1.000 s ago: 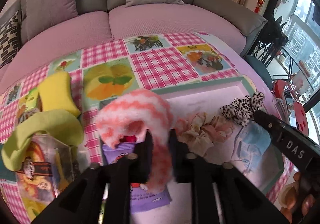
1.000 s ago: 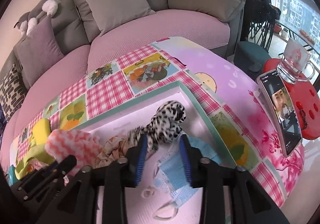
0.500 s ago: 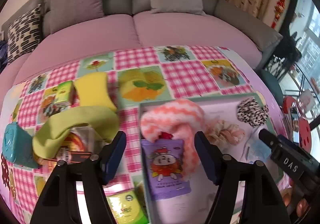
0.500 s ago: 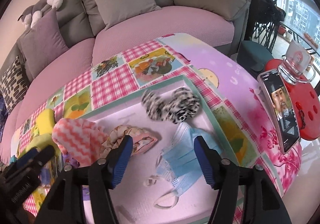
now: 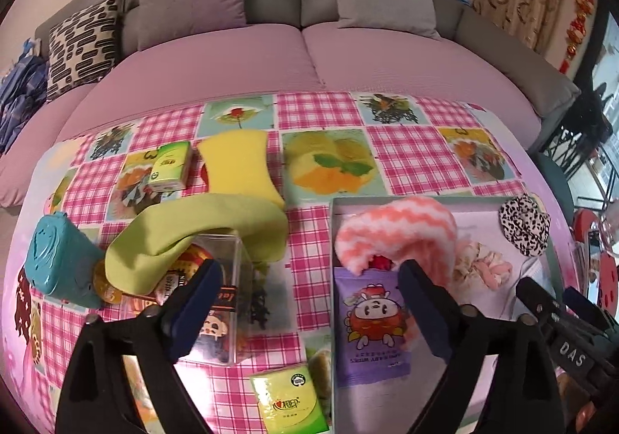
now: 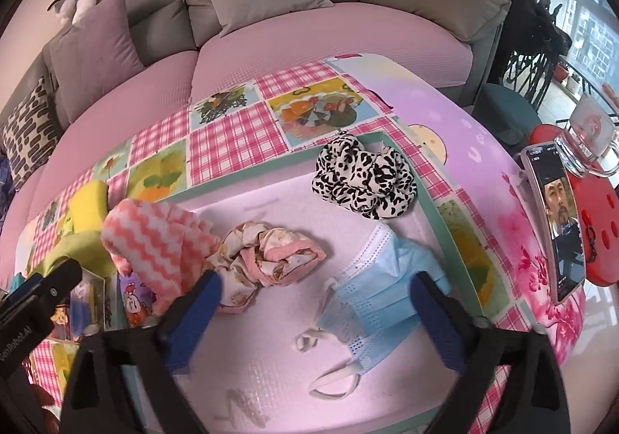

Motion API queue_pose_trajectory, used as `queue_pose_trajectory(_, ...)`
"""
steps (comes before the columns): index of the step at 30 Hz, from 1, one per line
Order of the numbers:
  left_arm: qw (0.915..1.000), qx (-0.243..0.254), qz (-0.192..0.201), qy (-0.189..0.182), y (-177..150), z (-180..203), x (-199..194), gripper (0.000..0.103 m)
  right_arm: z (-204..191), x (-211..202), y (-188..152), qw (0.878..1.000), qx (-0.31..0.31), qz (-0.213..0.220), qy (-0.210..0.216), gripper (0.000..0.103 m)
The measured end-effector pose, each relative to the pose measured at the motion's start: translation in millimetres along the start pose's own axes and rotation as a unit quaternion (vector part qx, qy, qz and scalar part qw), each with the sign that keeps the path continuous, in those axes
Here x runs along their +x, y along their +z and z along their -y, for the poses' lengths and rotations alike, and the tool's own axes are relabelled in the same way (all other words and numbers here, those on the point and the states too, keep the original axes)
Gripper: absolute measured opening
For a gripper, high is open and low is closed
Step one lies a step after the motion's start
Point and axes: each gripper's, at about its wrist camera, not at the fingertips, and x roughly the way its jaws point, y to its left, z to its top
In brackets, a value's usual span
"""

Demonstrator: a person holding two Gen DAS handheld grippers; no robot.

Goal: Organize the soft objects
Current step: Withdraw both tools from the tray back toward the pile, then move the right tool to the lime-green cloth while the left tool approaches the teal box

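Pink-and-white zigzag cloth (image 5: 398,233) lying slumped in the teal-rimmed tray (image 6: 448,225) over a purple wipes pouch (image 5: 369,322), beside a floral scrunchie (image 6: 267,252), a leopard-print scrunchie (image 6: 363,178) and a blue face mask (image 6: 381,294). Left tongs (image 5: 309,302) just opened, spread wide and empty above the counter (image 5: 325,117) — right tongs (image 6: 317,310) likewise just opened, gaping over the tray, gripping nothing.

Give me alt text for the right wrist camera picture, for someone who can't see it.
The open right claw hovers over a shallow tray holding a blue face mask, a floral scrunchie, a leopard-print scrunchie and a pink zigzag cloth. The tray sits on a pink checked tablecloth before a sofa.
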Motion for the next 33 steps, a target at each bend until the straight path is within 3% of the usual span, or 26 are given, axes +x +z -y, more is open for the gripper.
queue_pose_trajectory(20, 0.9996, -0.028, 0.009, -0.001, 2.3, -30.1, -18.4, 0.094, -12.5, -7.9, -1.4, 1.0, -0.011, 0.011, 0.015, 0.103)
queue_pose_trajectory(27, 0.9957, -0.079, 0.046, 0.018, 3.1, -90.0, -52.0, 0.094, -45.3, -44.9, 3.2, 0.993, -0.023, 0.072, 0.094, 0.103)
queue_pose_trajectory(33, 0.9871, -0.138, 0.049, 0.066, -6.4, -154.7, -61.9, 0.094, -96.5, -44.3, -5.9, 0.986, -0.071, 0.058, 0.139, 0.103)
